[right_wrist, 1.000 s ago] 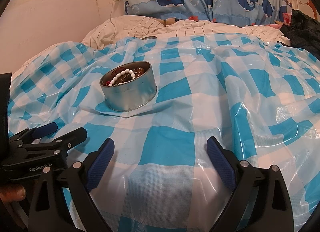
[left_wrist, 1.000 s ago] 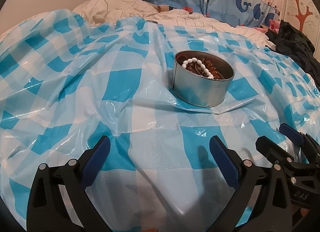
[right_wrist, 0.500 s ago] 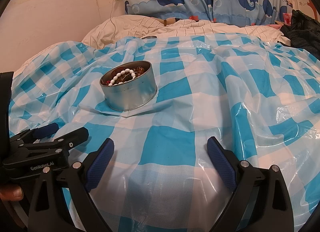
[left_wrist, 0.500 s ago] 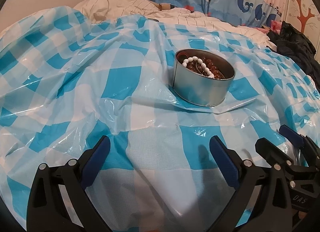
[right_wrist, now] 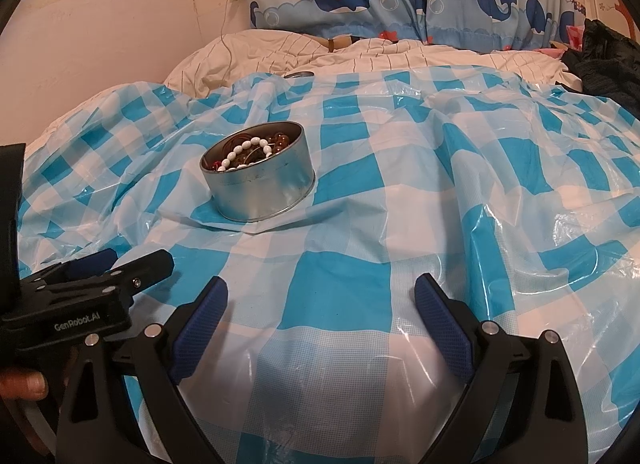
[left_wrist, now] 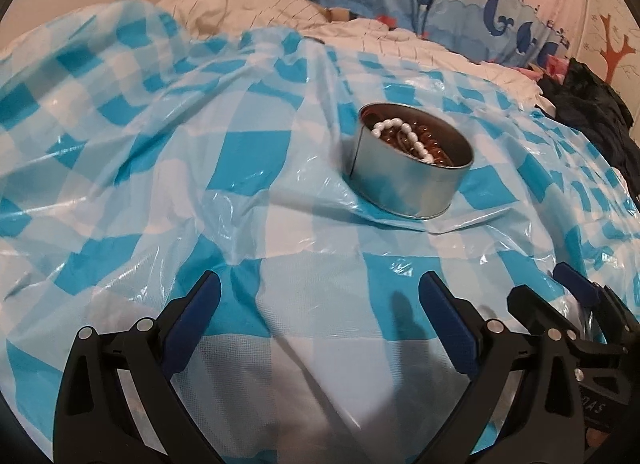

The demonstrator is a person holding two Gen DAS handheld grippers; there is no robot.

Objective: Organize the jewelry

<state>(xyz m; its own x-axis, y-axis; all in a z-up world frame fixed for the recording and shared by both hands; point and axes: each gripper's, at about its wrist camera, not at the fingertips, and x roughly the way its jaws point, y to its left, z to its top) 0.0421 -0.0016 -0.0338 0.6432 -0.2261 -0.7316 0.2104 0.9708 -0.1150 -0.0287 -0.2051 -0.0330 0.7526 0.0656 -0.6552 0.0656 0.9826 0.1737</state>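
Since every piece of jewelry in sight already lies inside the round metal tin [right_wrist: 258, 174], the sorting looks close to finished, or at least past its gathering step. The tin stands upright on the blue-and-white checked plastic sheet [right_wrist: 400, 192] spread over the bed, with no lid on it. A strand of white beads [right_wrist: 244, 152] is draped across the top of the pile, and under it sit brown and amber beads [left_wrist: 430, 144]; a few small reddish pieces show at the tin's near edge, too small to name. No loose bracelet or necklace can be seen on the sheet around the tin in either view.

The left hand-held gripper [left_wrist: 320, 328] hovers low over the sheet with its jaws wide apart and nothing between them; the tin is well ahead of it and a little to its right. The right hand-held gripper [right_wrist: 322, 328] is likewise spread wide and empty, with the tin ahead and to its left. Each one shows at the edge of the other's view, so the two are held close side by side, short of the tin.

What may be left is a matter of judgement: tidying the strands inside the tin, or fitting a lid, though no lid can be made out for certain. A small dark round thing [right_wrist: 299, 74] lies at the far edge of the sheet, too small to identify.
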